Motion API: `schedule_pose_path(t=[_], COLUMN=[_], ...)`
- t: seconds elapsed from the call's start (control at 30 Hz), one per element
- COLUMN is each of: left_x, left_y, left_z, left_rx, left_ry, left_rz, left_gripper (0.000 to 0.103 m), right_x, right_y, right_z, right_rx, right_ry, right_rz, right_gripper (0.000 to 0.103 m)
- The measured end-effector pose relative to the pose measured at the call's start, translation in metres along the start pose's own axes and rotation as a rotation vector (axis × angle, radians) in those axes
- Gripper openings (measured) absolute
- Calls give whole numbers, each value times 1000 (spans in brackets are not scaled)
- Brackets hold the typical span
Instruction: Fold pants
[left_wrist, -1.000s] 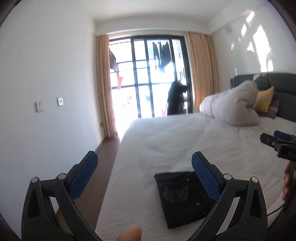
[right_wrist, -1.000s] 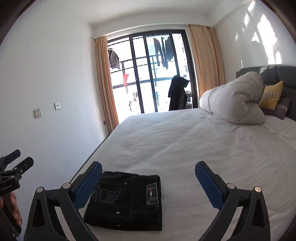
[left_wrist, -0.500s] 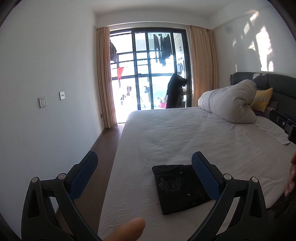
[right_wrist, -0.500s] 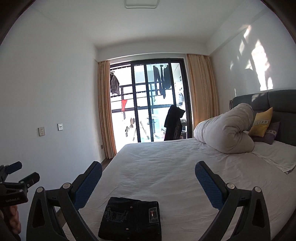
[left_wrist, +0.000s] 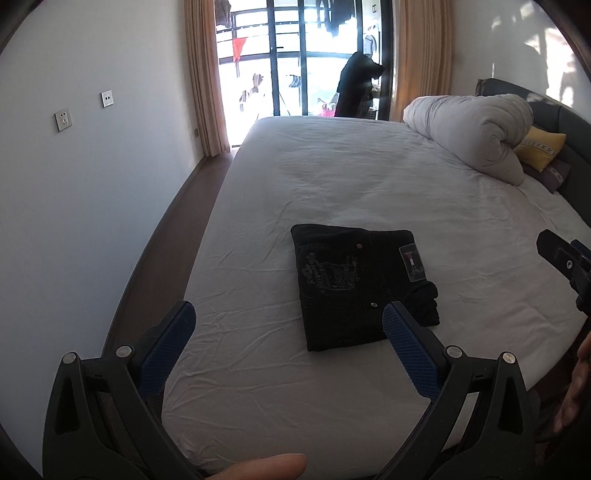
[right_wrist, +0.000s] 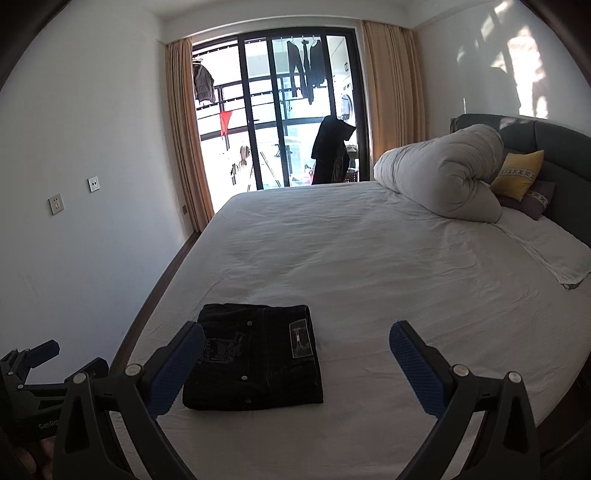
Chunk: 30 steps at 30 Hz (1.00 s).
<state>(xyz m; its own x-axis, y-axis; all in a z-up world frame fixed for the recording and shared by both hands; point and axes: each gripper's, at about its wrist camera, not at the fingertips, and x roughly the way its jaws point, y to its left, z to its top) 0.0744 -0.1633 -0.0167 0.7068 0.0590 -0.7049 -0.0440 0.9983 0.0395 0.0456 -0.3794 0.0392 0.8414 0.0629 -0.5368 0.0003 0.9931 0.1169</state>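
The black pants (left_wrist: 354, 284) lie folded into a compact rectangle on the white bed sheet (left_wrist: 332, 177), near the front left part of the bed; they also show in the right wrist view (right_wrist: 255, 358). My left gripper (left_wrist: 288, 325) is open and empty, held above the bed just in front of the pants. My right gripper (right_wrist: 295, 339) is open and empty, held above the bed with the pants under its left finger. The right gripper's body shows at the right edge of the left wrist view (left_wrist: 565, 258). The left gripper shows at the lower left of the right wrist view (right_wrist: 37, 373).
A rolled white duvet (right_wrist: 443, 177) and a yellow pillow (right_wrist: 519, 173) lie by the grey headboard (right_wrist: 554, 147) at the far right. A folded white cloth (right_wrist: 546, 251) lies on the bed's right side. A glass balcony door (right_wrist: 288, 110) with curtains is behind the bed. Wooden floor (left_wrist: 166, 236) runs along the left.
Both grippers have tilted down and pulled back, so the pants appear higher and fuller in both views. The pants have not moved on the bed. Both grippers stay open.
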Motion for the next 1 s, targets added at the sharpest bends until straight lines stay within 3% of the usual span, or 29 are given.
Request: schedule_pose_path(t=[0.13,0.47,1.0], left_x=[16,45,46], left_y=[-1,5,5], left_z=[-5,-9,-15], left_rx=[0,-16,-28], left_ry=[33,93,115], left_rz=[-3,-14,-16], left_gripper=[103,103,103], right_x=[14,27,37], right_y=[3,15,24], right_z=[-10,-21,-30], right_rx=[-4,-30,-53], right_ry=[69,144,201], right_rz=[-7,3,21], right_gripper=[103,103,103])
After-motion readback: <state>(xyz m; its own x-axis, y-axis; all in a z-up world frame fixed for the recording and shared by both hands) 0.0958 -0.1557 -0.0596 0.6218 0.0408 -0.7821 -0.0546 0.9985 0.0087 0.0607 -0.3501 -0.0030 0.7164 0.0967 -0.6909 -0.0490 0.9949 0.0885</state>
